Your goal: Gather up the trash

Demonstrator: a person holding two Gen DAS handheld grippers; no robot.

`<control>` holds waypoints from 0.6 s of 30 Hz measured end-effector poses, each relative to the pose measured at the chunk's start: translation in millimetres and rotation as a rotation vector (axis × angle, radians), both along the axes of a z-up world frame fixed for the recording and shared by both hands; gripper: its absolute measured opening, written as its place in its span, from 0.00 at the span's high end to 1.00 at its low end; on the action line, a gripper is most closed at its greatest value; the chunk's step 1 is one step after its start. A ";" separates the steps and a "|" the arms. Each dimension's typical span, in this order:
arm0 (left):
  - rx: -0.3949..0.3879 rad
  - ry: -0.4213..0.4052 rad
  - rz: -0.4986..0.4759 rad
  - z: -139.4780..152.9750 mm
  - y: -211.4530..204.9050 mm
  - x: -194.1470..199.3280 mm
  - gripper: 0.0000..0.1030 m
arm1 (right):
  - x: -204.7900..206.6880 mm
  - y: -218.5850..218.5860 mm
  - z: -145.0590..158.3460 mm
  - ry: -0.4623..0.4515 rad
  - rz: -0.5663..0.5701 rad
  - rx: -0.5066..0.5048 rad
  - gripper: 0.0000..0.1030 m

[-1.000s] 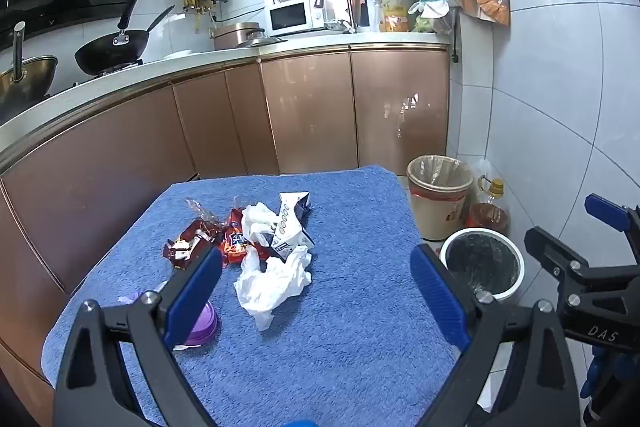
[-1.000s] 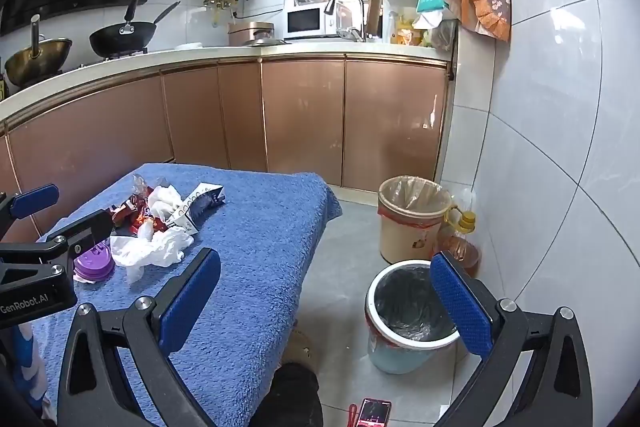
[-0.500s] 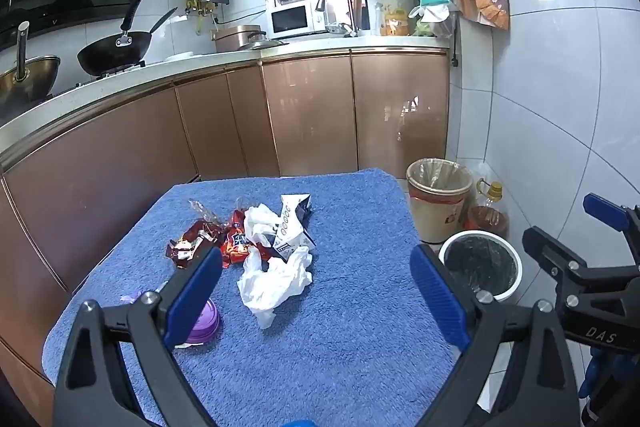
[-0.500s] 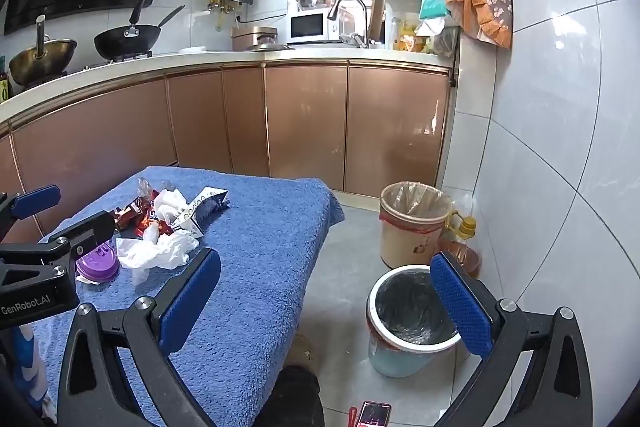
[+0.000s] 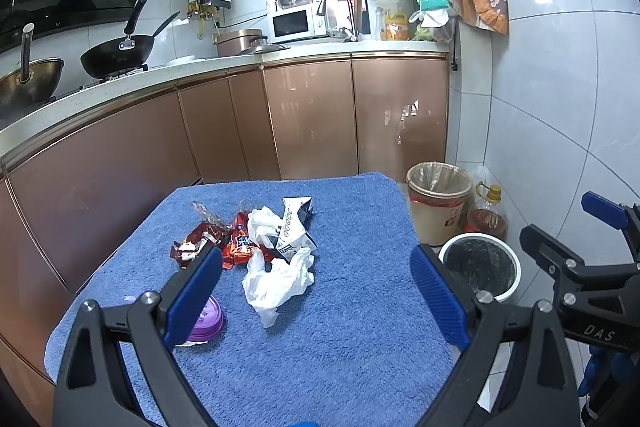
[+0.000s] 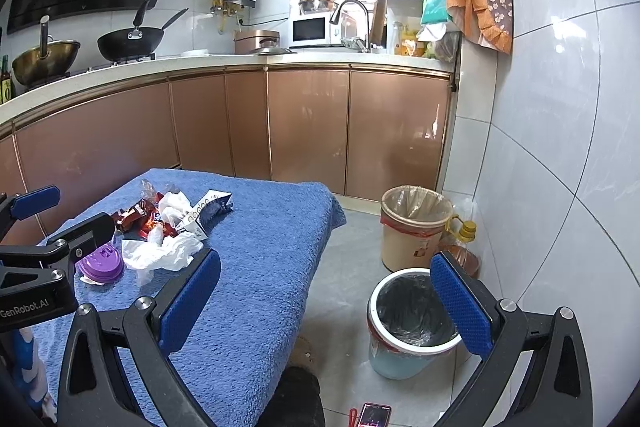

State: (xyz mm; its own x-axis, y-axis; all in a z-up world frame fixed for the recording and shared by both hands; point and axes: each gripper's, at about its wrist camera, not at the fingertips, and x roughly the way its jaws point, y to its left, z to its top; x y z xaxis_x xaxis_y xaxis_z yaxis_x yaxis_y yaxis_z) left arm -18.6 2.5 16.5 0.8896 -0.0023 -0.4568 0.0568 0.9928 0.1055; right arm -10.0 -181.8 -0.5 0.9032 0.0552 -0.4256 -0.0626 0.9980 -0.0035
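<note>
Judging progress, I count nothing collected: crumpled white tissue, red foil wrappers and purple round lid lie on the blue-towelled worktop. Left gripper and right gripper fingers apart, empty; black-lined white bin waits.

left tool: black frame, blue ribbed pads, silver screws | right tool: same, "DAS" marking

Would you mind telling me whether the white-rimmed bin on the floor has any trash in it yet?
Empty, as far as shows: the white-rimmed bin shows only its black liner inside.
</note>
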 end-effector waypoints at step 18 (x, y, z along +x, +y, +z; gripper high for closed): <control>0.001 -0.026 0.000 3.5 -1.1 -12.6 0.08 | -9.6 -1.4 5.8 -0.028 -0.002 -0.001 0.00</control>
